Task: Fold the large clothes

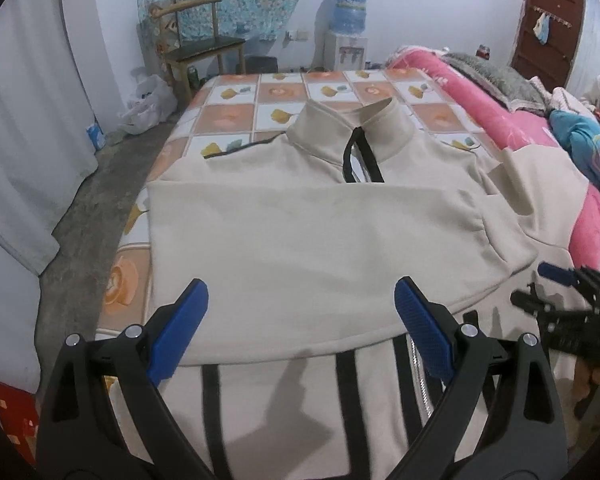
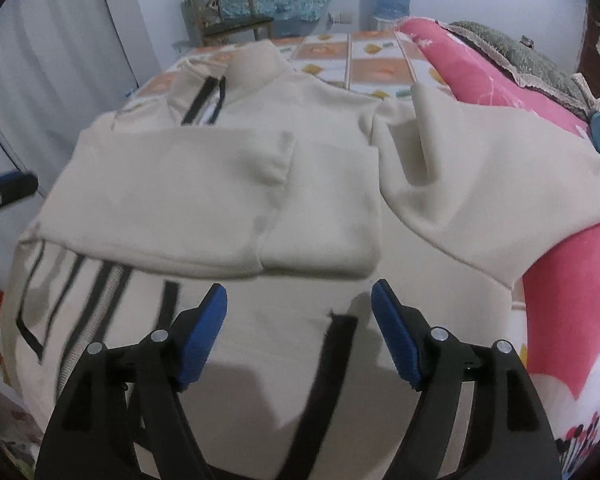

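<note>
Two tools hover over the job, and both stand with jaws apart and nothing between the blue pads. The left tool (image 1: 300,320) hangs above the cream jacket (image 1: 300,240), pointing down at the sleeve (image 1: 320,232) folded across the chest. The right tool (image 2: 300,320) sits over the jacket's lower front, jaws spread wide, just short of that sleeve's cuff (image 2: 320,248), which lies free on the cloth.

The jacket lies face up on a bed covered by a checked sheet (image 1: 280,92) with orange and white squares. Its stand-up collar (image 1: 352,128) points away toward the far wall, with a black-edged zip running down from it. Black stripes show on the lower front, nearest the cameras. The other sleeve (image 2: 480,184) spreads out to the right, draped up against a pink quilt (image 2: 572,288).

Farther back, a wooden chair (image 1: 200,40) and a water dispenser (image 1: 348,40) stand by the wall. From the left camera, the right tool shows at the right edge.
</note>
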Demonstrator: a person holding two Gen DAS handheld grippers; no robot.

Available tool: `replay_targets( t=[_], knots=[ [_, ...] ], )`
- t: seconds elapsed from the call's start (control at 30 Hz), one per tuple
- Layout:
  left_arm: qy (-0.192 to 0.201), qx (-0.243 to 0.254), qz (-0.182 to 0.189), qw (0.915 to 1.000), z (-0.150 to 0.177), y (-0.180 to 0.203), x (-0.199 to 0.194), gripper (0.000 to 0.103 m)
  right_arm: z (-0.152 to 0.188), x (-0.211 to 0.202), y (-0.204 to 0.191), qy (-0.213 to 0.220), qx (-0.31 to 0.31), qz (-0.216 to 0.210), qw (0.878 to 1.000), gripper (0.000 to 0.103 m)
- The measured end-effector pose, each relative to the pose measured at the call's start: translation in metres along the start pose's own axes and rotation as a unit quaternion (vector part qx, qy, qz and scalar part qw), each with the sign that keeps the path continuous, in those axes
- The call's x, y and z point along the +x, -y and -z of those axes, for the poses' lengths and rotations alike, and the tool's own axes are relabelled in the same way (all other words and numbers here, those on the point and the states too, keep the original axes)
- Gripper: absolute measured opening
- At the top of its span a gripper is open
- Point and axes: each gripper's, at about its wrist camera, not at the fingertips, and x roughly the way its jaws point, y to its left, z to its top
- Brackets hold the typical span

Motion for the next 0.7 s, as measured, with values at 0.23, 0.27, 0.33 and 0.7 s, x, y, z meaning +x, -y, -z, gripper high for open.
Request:
replay_targets(
  t=[0.23,0.27,0.33,0.7],
  knots=[
    [-0.011,-0.008,0.011,0.9999,-0.009,0.024,0.020,0.091,0.008,0.006,0.003,-0.004,-0.006,0.005,1.000,0.073],
    [-0.009,-0.005,0.010,0.9999,-0.010,0.029,0.024,0.091,0.008,0.005,0.003,-0.001,-0.005,0.002,1.000,0.074],
    [-0.009,0.002,0.009,0.9999,-0.012,0.038,0.033,0.091,0.007,0.002,0.004,0.004,-0.004,0.005,1.000,0.079],
    [-0.046,0.027,0.017,0.9984,-0.005,0.078,0.095,0.091,0.009,0.006,0.010,0.007,0.005,0.005,1.000,0.083]
  ],
)
